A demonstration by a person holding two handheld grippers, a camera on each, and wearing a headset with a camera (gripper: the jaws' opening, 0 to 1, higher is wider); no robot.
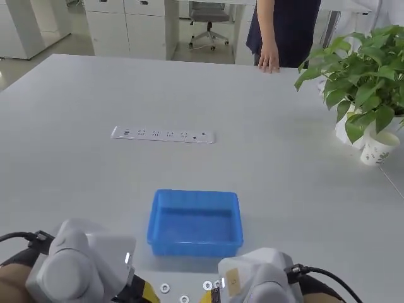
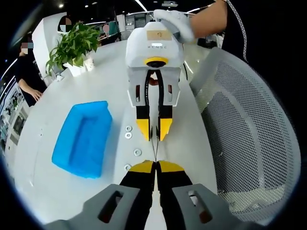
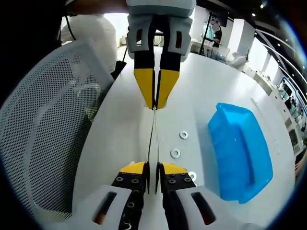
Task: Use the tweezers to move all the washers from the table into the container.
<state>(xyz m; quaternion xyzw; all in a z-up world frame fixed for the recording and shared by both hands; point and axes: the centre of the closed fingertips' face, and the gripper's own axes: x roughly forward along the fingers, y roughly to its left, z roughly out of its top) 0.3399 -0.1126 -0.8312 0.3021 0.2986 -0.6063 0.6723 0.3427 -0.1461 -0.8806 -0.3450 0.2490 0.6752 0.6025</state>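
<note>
You are holding the tweezers (image 3: 153,129) at both ends. Your left gripper (image 2: 156,164) is pinching one end, jaws pressed together on it, and your right gripper (image 3: 152,166) is clamping the other. The washers (image 2: 137,152) are lying on the table (image 1: 284,177), between the tweezers and the blue container (image 1: 196,243).

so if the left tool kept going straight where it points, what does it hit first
Probably the right tool, which faces it head-on at the far end of the tweezers.
</note>
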